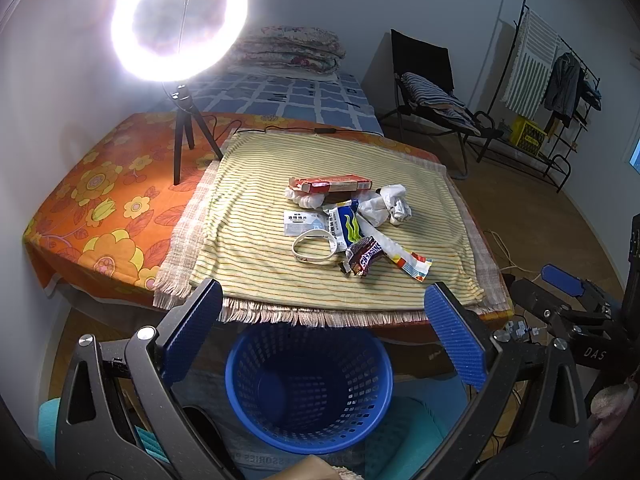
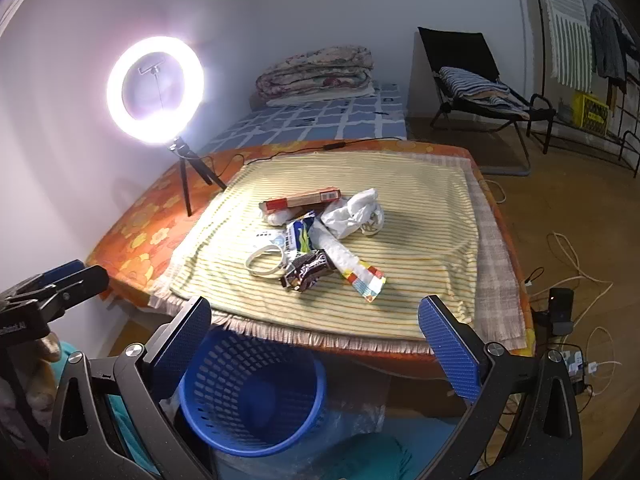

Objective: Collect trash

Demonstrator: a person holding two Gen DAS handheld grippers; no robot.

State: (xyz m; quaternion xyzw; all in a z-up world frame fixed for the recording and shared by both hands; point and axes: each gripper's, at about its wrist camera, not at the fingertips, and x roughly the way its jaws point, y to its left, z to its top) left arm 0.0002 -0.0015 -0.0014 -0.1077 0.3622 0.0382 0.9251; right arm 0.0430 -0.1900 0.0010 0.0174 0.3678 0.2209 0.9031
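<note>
A heap of trash lies mid-table on a yellow striped cloth (image 1: 260, 248): a red-and-tan carton (image 1: 332, 184), crumpled white paper (image 1: 386, 204), a white sachet (image 1: 302, 222), a white band ring (image 1: 314, 246), a brown candy wrapper (image 1: 364, 260) and a long colourful wrapper (image 1: 410, 264). The same heap shows in the right wrist view, with the candy wrapper (image 2: 308, 272) and crumpled paper (image 2: 352, 212). A blue mesh bin (image 1: 308, 384) stands on the floor below the table's near edge. My left gripper (image 1: 322, 328) is open above the bin (image 2: 252, 392). My right gripper (image 2: 316, 334) is open too, holding nothing.
A lit ring light on a small tripod (image 1: 182, 136) stands at the table's back left on the orange flowered cover (image 1: 100, 184). A bed (image 1: 296, 92), a black chair (image 1: 432, 92) and a clothes rack (image 1: 560, 92) are behind. Cables and a power strip (image 2: 576, 356) lie on the floor right.
</note>
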